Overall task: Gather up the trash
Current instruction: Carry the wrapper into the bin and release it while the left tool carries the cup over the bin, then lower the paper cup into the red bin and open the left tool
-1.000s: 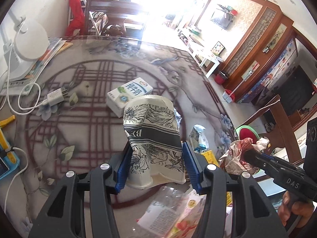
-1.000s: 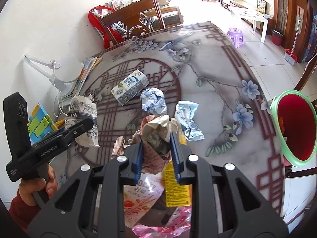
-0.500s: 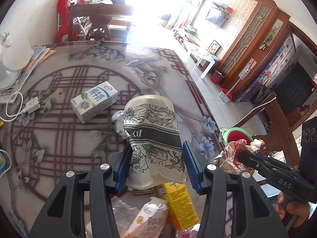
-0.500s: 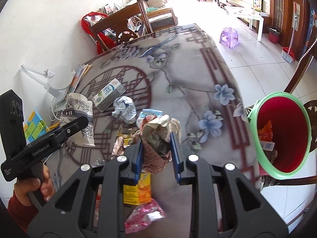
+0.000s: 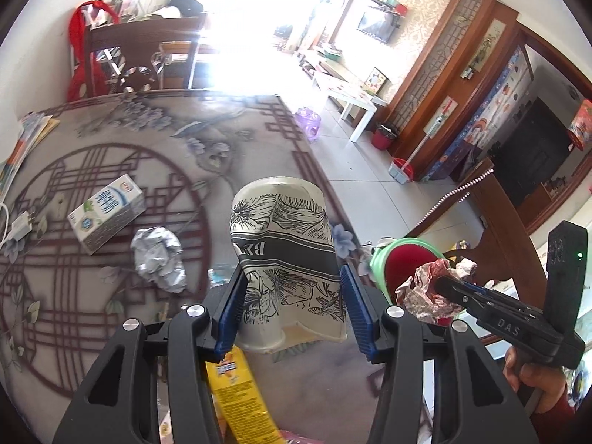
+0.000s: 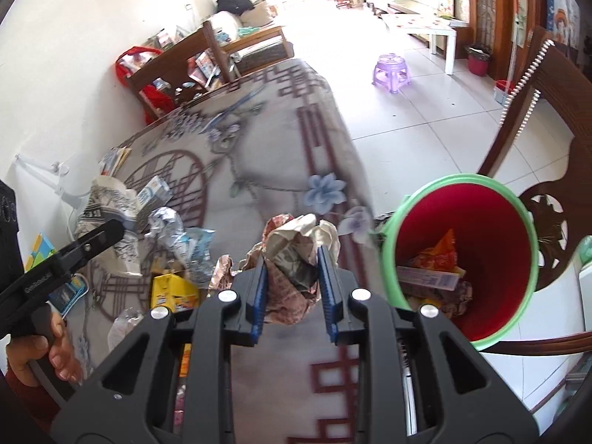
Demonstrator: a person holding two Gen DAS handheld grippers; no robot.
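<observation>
My left gripper (image 5: 292,314) is shut on a crushed paper cup (image 5: 285,259) with black flower print, held above the table. My right gripper (image 6: 292,288) is shut on a crumpled wrapper (image 6: 296,255) near the table's right edge, left of a red bin with a green rim (image 6: 462,259) that holds some trash. In the left wrist view the right gripper (image 5: 444,285) holds the wrapper (image 5: 425,288) in front of the bin (image 5: 399,259). The cup also shows in the right wrist view (image 6: 107,214).
On the patterned table (image 5: 111,170) lie a milk carton (image 5: 107,218), a foil ball (image 5: 159,259), a yellow box (image 6: 170,292) and several wrappers. A wooden chair (image 6: 547,170) stands behind the bin. A purple stool (image 6: 392,68) is on the tiled floor.
Both grippers have moved right toward the table edge and the bin, each still holding its trash. The bin now looms larger in the right wrist view.
</observation>
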